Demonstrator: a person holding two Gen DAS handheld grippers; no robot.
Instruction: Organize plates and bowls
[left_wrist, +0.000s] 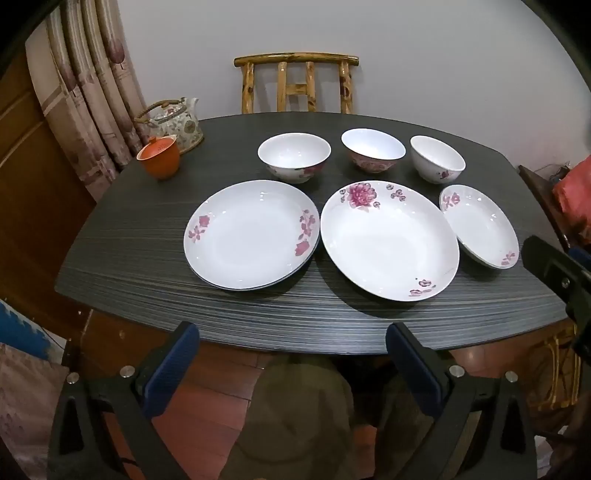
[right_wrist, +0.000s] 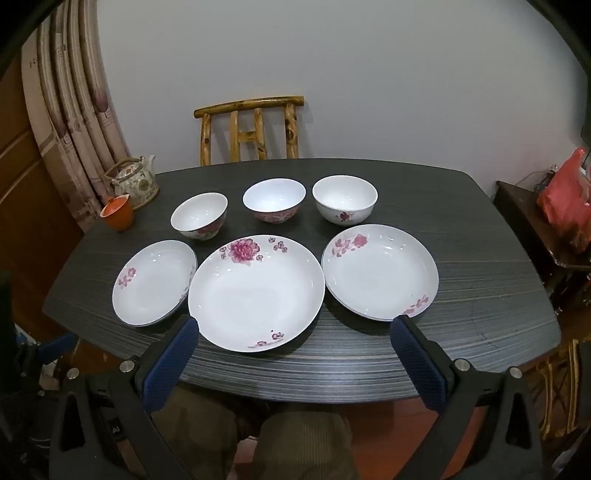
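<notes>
Three white floral plates lie in a row on the dark table (left_wrist: 147, 258): a left plate (left_wrist: 251, 234) (right_wrist: 153, 282), a big middle plate (left_wrist: 389, 242) (right_wrist: 256, 291) and a right plate (left_wrist: 480, 225) (right_wrist: 380, 271). Behind them stand three white bowls: left (left_wrist: 294, 158) (right_wrist: 199, 216), middle (left_wrist: 373, 149) (right_wrist: 274, 199), right (left_wrist: 437, 158) (right_wrist: 344, 199). My left gripper (left_wrist: 291, 345) is open and empty, off the table's near edge. My right gripper (right_wrist: 295, 338) is open and empty, over the near edge in front of the middle plate.
An orange lidded cup (left_wrist: 159, 157) (right_wrist: 117, 214) and a patterned teapot (left_wrist: 173, 123) (right_wrist: 135, 181) stand at the table's far left corner. A wooden chair (left_wrist: 297, 83) (right_wrist: 251, 129) is behind the table. A curtain (left_wrist: 92, 92) hangs left. A red bag (right_wrist: 565, 199) sits right.
</notes>
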